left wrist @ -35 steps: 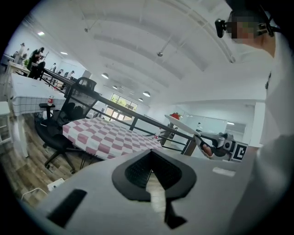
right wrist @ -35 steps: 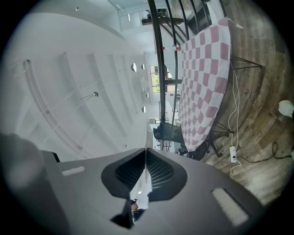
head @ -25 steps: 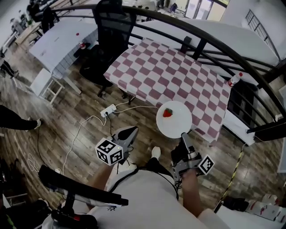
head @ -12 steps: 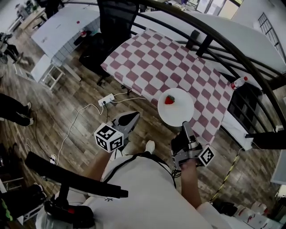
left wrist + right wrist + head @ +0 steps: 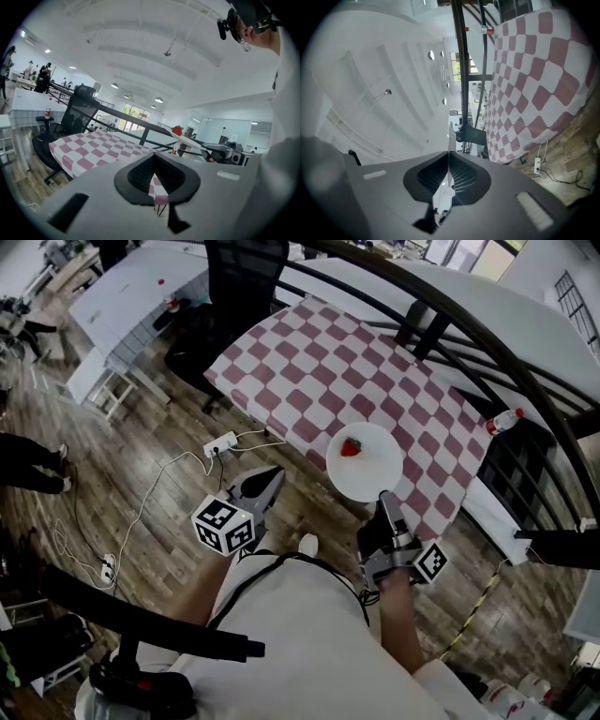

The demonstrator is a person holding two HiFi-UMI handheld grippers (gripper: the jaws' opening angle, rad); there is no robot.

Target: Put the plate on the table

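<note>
A round white plate (image 5: 370, 470) with a strawberry (image 5: 351, 447) on it hangs level over the near edge of the table with the pink-and-white checked cloth (image 5: 309, 362). My right gripper (image 5: 386, 505) is shut on the plate's near rim. In the right gripper view the plate (image 5: 449, 136) shows edge-on between the closed tips of that gripper (image 5: 448, 154). My left gripper (image 5: 267, 480) is shut with nothing in it and hangs over the wooden floor left of the plate. In the left gripper view, the left gripper (image 5: 153, 156) points at the cloth (image 5: 93, 147), with the plate (image 5: 190, 140) to its right.
A black office chair (image 5: 239, 296) stands at the table's far left corner. A power strip (image 5: 221, 443) with white cables lies on the floor in front of the table. Black railings (image 5: 487, 343) arc over the table, a bottle (image 5: 506, 418) stands right, and white desks (image 5: 131, 306) stand left.
Both grippers and the plate have moved forward toward the checked table. The plate's far part now overlaps the cloth's near edge. The grip on the plate is unchanged.
</note>
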